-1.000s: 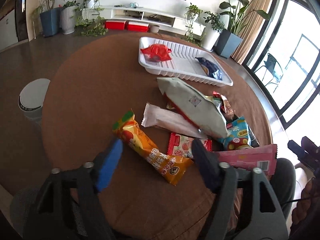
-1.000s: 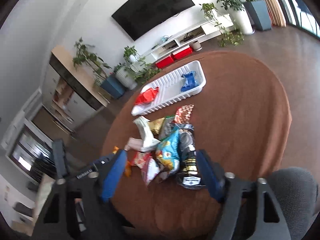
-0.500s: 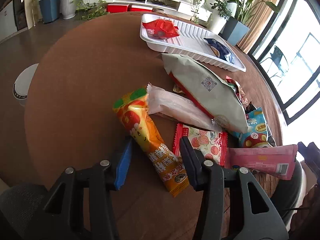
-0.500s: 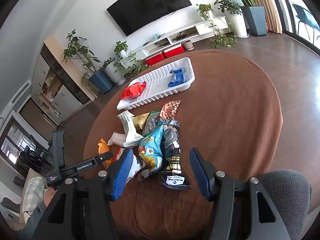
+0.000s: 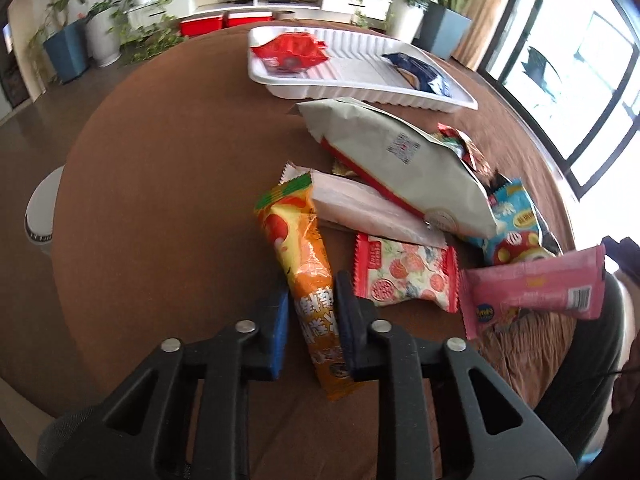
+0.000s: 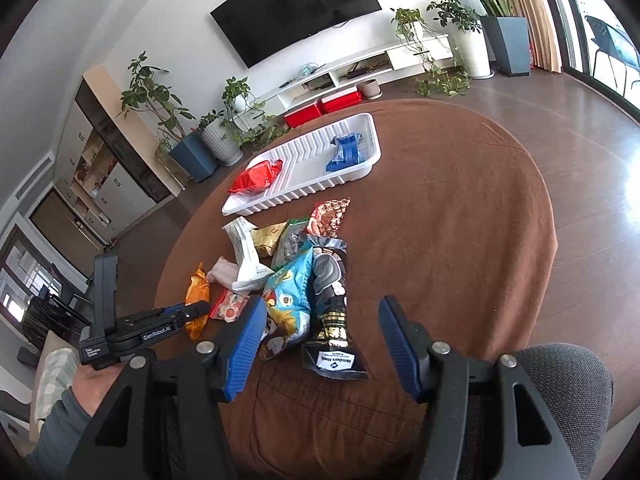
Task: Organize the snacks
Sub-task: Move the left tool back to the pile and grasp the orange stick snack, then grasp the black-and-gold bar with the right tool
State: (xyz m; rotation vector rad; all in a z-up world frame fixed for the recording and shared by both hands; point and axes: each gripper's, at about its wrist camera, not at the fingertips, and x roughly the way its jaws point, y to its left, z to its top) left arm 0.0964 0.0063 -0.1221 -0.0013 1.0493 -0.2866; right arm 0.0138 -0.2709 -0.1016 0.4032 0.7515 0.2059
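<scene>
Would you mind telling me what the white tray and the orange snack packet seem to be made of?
The white tray looks like thin moulded plastic, matt, judging by its ribbed floor and rolled rim. The orange snack packet between the left tongs looks like glossy printed plastic film: it shows glare, creases and a serrated sealed end.

Two snack packets, one red [image 5: 289,51] and one blue [image 5: 420,73], lie in a single white tray [image 5: 352,92] at the far side of one round brown table [image 5: 168,184], while nearer, at least nine more packets sit in one loose pile [image 6: 296,276]
</scene>
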